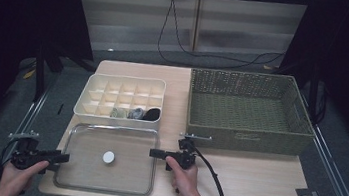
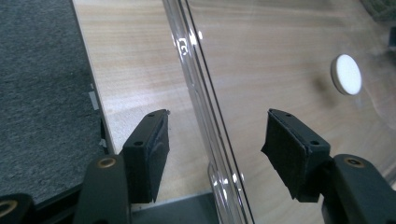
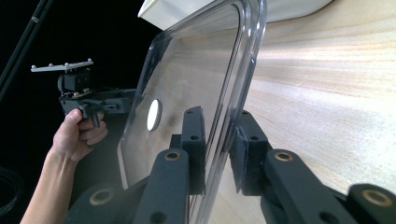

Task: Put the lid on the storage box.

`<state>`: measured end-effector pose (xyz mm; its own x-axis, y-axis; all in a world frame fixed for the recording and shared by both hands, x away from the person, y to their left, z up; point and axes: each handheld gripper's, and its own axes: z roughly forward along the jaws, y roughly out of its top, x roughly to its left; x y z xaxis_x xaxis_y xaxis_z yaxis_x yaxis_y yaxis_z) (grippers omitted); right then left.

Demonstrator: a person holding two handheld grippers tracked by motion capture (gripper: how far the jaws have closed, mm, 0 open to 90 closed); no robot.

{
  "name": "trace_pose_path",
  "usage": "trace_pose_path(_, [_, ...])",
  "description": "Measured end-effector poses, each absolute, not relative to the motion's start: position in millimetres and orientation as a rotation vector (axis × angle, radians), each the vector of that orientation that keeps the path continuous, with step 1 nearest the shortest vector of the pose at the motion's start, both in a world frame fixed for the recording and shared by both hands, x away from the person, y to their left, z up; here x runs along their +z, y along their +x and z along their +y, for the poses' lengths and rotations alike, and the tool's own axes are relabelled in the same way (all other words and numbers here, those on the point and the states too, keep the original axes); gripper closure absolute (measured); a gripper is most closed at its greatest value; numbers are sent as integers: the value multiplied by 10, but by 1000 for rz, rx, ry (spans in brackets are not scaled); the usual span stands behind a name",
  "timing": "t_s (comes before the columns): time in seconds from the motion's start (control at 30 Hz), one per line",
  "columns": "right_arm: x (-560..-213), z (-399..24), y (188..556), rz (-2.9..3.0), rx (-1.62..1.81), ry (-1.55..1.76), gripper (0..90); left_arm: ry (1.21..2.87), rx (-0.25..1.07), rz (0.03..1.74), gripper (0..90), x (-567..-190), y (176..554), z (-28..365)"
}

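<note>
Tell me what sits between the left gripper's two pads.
The clear lid's left rim runs between the left gripper's pads, with a gap on each side, as the left gripper view shows. Bare table lies underneath.

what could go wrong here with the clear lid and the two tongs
1. The left tongs stand open astride the clear lid's rim, while the right tongs look closed on the opposite edge. Lifting now would likely tilt or swing the lid.
2. That hold is a narrow pinch on a slick edge, so it may slip.
3. The divided box sits close behind; a swinging lid could knock it.
</note>
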<state>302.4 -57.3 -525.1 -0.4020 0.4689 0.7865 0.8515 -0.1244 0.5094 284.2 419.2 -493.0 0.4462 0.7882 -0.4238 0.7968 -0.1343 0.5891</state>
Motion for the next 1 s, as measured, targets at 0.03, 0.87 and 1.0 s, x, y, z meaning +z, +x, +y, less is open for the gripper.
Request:
trace_pose_path(0.03, [-5252,-574,3024,-1804,-1536,-1464,769,1927,-23,1324,400,-4924,2862,4163])
trace_pose_path(0.87, [-5164,-521,2985,-1892,-1552,-1486,730,1926,-19,1260,560,-4866,2846,4148])
trace_pose_path(1.0, [-5110,-514,2989,-1912,-1554,-1487,729,1898,8,1268,583,-4830,2843,4147])
